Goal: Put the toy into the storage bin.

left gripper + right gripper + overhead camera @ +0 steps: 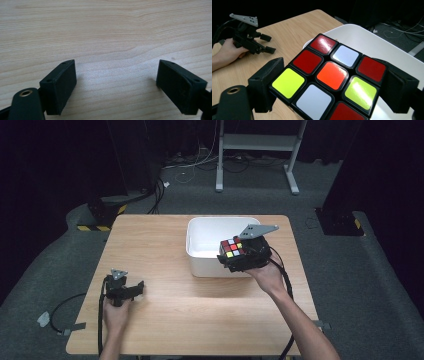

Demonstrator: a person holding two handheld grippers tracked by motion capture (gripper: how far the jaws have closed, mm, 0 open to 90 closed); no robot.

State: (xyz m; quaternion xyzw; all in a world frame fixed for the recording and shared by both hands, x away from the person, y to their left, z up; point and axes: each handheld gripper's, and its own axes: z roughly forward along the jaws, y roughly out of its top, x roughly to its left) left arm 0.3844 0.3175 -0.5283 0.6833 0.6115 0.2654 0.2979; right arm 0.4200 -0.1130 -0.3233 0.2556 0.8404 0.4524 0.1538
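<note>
High view: right tool [234, 254] holds the cube [232, 248] above the near rim of the white bin [200, 245]; left tool [131, 289] rests on the surface [165, 300], well apart. Left gripper view: jaws spread wide over bare surface [105, 32]. Right gripper view: jaws clamp the cube [329, 77] on two opposite sides; bin [367, 42] behind.

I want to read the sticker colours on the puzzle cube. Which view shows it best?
The right gripper view: the black-framed, multicoloured puzzle cube sits close up between the right gripper fingers, with red, orange, white and yellow-green stickers clear. The high view shows it small, over the white rectangular plastic bin. The left gripper view shows bare wooden table.
</note>
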